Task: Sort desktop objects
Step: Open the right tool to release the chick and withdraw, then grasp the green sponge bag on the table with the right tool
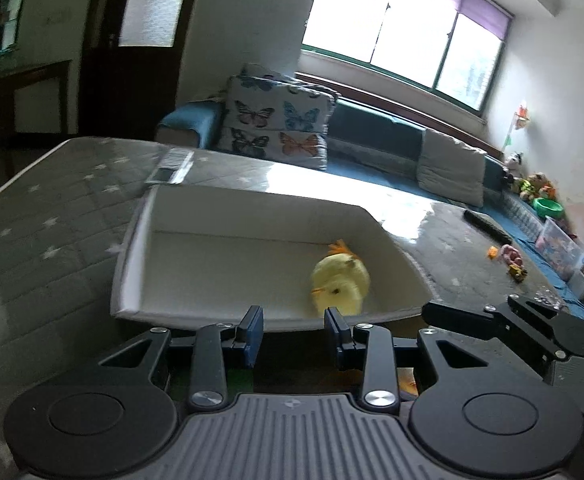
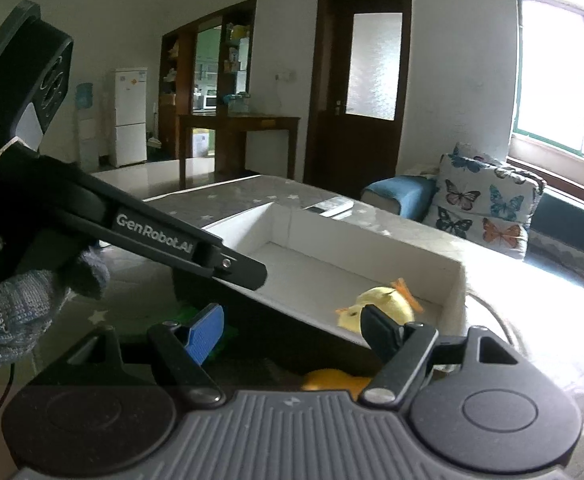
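A: Living room, grey star-print table cover (image 1: 52,208) w/ a glossy sheet over it. Sofa (image 1: 371,128) behind, butterfly cushion (image 1: 276,120) on it, bright window (image 1: 403,28) above. What's on the table?

B: White open box (image 1: 228,256), middle of the table. Yellow plush chick (image 1: 339,280) lies inside, near the box's right end, close to the front wall.

A: Grippers?

B: Left gripper (image 1: 293,332) sits just short of the box's front wall, blue pads partly apart, nothing btwn them. Right gripper (image 2: 288,332) spread wider, also empty; its blue pad (image 2: 204,332) shows on one side, the other finger is in front of the chick from that view.

A: Anything in the way?

B: Front wall of the box stands btwn both tools and the chick. In the right wrist view the left tool's black arm crosses over the box's near corner, gloved hand (image 2: 24,300) on its handle. Something orange (image 2: 335,382) and something green (image 2: 208,332) lie low, just under the fingers; can't tell what they are.

A: Other stuff?

B: Remote (image 1: 172,168) beyond the box's far left corner. Dark stick-like item (image 1: 487,226) and small toys (image 1: 507,258) at the table's far right, well apart from the box. Dark wood door (image 2: 361,80), fridge (image 2: 132,116) in the back.
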